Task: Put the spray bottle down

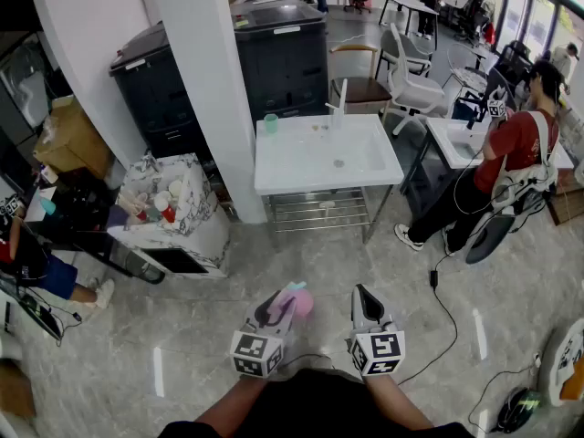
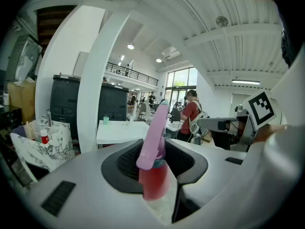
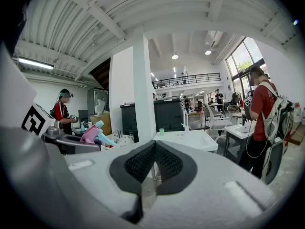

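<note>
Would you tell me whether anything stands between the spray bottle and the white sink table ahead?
Nothing visible does: only bare floor lies between the spray bottle, clamped in the left claw, and the white sink table.

Bright even daylight, fisheye-bent dark edges, soft foreground blur
</note>
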Tool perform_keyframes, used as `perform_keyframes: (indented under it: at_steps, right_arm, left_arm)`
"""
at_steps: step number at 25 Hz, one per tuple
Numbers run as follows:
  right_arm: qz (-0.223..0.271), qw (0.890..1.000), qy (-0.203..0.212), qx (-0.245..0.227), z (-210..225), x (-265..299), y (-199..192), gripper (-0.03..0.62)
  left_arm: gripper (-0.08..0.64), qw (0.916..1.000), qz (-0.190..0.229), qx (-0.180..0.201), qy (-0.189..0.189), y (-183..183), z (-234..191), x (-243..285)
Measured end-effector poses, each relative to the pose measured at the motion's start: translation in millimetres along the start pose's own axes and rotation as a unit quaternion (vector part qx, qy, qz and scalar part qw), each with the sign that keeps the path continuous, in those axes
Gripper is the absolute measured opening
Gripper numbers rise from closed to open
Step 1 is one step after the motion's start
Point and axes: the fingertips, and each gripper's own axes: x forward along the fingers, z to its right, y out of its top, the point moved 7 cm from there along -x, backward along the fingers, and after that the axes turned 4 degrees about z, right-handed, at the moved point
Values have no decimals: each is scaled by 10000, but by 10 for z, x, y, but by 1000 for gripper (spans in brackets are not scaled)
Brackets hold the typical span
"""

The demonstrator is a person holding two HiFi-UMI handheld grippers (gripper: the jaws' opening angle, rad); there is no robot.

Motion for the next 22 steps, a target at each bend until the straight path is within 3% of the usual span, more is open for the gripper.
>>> perform_keyframes:
  at_steps: [8, 12, 22]
  right_arm:
    - [36, 9996, 56, 259, 136, -128, -173, -3]
    - [-52, 9995, 257, 146, 200, -186, -277, -2]
    - [-228, 9995, -37, 202, 503, 84, -387, -2]
  left_arm:
    - [153, 9999, 53, 117, 45, -14, 159, -7]
    - [153, 9998, 40, 94, 181, -74, 260, 47]
    - [152, 9998, -91, -53, 192, -170, 100, 494]
